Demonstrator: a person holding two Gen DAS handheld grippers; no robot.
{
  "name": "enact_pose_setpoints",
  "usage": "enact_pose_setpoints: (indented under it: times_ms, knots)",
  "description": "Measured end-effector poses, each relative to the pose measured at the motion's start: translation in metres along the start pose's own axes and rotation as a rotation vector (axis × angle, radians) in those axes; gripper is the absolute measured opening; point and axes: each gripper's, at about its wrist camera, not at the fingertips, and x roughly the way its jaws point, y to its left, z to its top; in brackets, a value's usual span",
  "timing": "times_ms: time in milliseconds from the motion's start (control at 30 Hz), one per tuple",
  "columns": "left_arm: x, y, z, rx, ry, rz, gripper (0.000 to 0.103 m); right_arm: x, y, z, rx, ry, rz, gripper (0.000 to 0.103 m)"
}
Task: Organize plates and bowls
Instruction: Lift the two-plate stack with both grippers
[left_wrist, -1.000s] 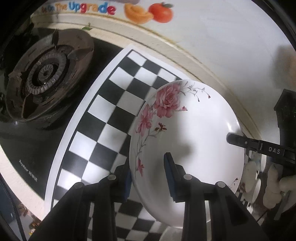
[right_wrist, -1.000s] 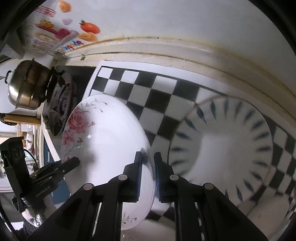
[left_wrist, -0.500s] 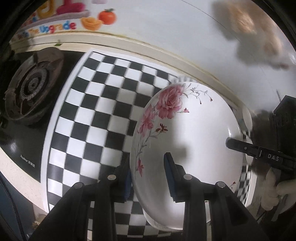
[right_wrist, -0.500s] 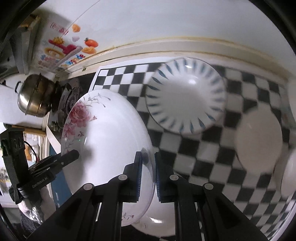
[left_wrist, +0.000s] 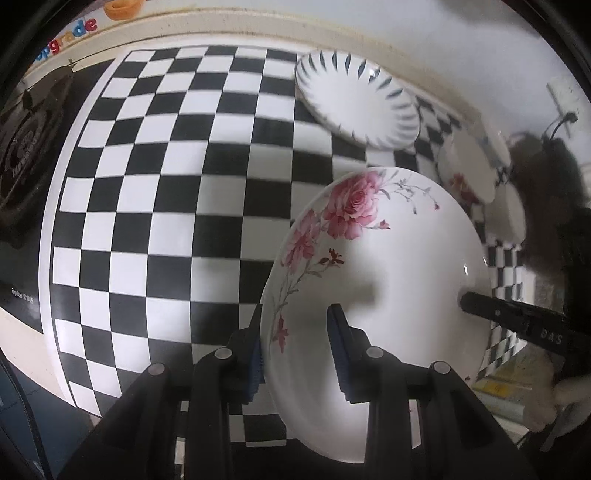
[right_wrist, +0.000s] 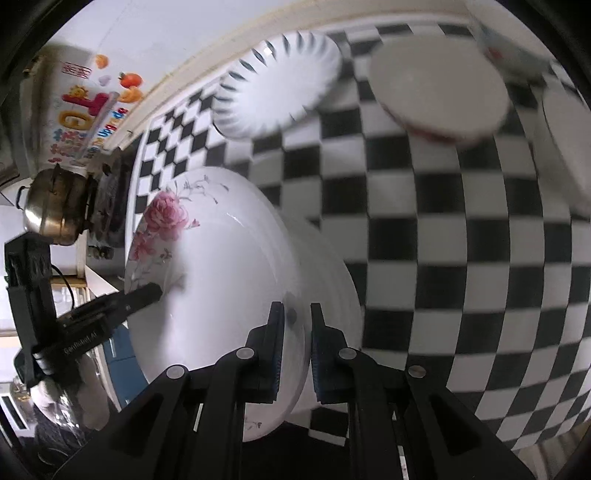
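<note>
You pinch rose plate (left_wrist: 388, 280) rim with left hand-held gripper (left_wrist: 295, 339) and right hand-held gripper (right_wrist: 297, 332), opposite edges, keeping it steady above bench (left_wrist: 166, 192).

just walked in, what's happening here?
A person with a gripper in each hand is carrying a rose-patterned plate above the checkered mat. The left gripper and the right gripper each clamp the plate's rim on opposite sides. A blue-streaked plate and other white dishes sit on the mat near the wall.
</note>
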Motion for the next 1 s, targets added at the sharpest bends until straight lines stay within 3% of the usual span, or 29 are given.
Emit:
enact_pose_setpoints:
  times_ms: [300, 1000]
  knots:
    - [0.023, -0.004, -0.005, 0.05, 0.044, 0.06, 0.029, 0.03, -0.019, -0.022, 0.053, 0.039, 0.0, 0.015]
    - [0.044, -0.024, -0.004, 0.111, 0.106, 0.148, 0.029, 0.031, -0.017, -0.018, 0.034, 0.052, -0.062, 0.014]
